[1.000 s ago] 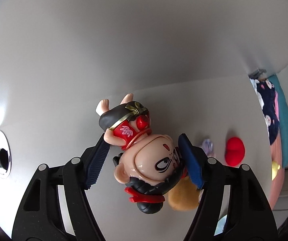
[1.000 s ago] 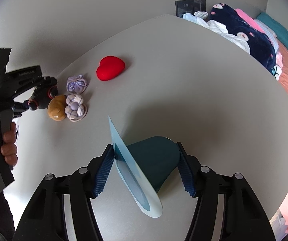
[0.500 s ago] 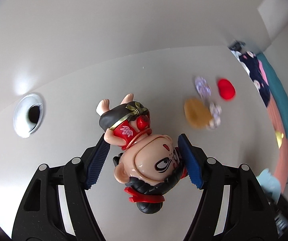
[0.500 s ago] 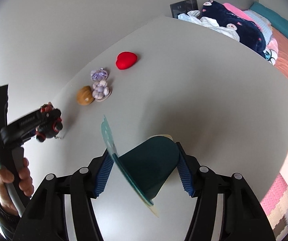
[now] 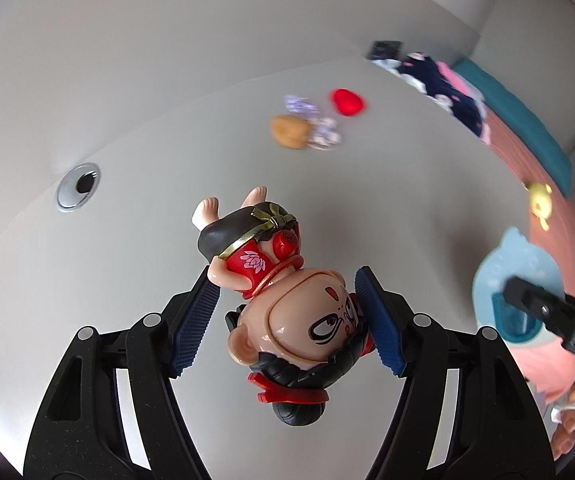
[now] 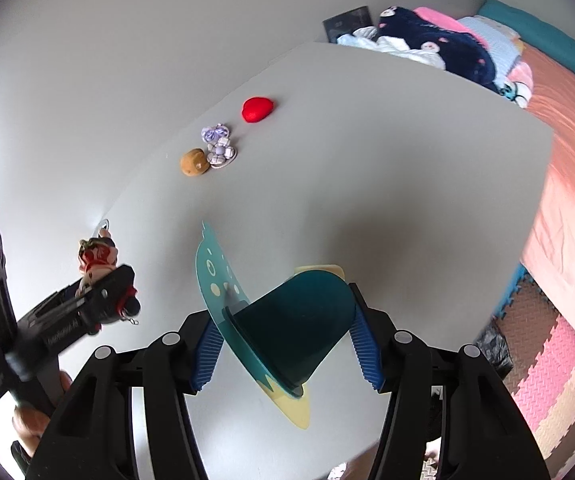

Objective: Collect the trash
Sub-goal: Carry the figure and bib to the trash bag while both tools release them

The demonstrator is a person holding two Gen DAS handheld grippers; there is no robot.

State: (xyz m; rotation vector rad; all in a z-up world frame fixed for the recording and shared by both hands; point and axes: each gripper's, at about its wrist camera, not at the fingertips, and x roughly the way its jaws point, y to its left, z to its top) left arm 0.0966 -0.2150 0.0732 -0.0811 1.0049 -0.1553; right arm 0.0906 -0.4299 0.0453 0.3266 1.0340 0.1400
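My left gripper (image 5: 285, 280) is shut on a big-headed doll (image 5: 287, 320) in a red outfit, held upside down above the white table (image 5: 407, 200). From the right wrist view the same doll (image 6: 97, 254) and left gripper (image 6: 99, 284) hang at the lower left, with a hand on the handle. My right gripper (image 6: 281, 312) holds a teal dustpan (image 6: 299, 320) with a pale blue flat plate, and its jaws are closing on it. That dustpan (image 5: 507, 264) also shows at the right edge of the left wrist view.
A red heart-shaped thing (image 6: 258, 109), a brown round plush (image 6: 194, 162) and purple-white bundles (image 6: 219, 148) lie near the table's far edge. A round cable hole (image 5: 77, 192) is at the left. A bed (image 6: 567, 200) with piled clothes (image 6: 427, 40) lies right, above foam floor mats (image 6: 547, 380).
Both grippers have drawn back from the small items, which now look farther away. The left gripper has swung and rolled, bringing the bed and the dustpan into its view. Both holds are kept.
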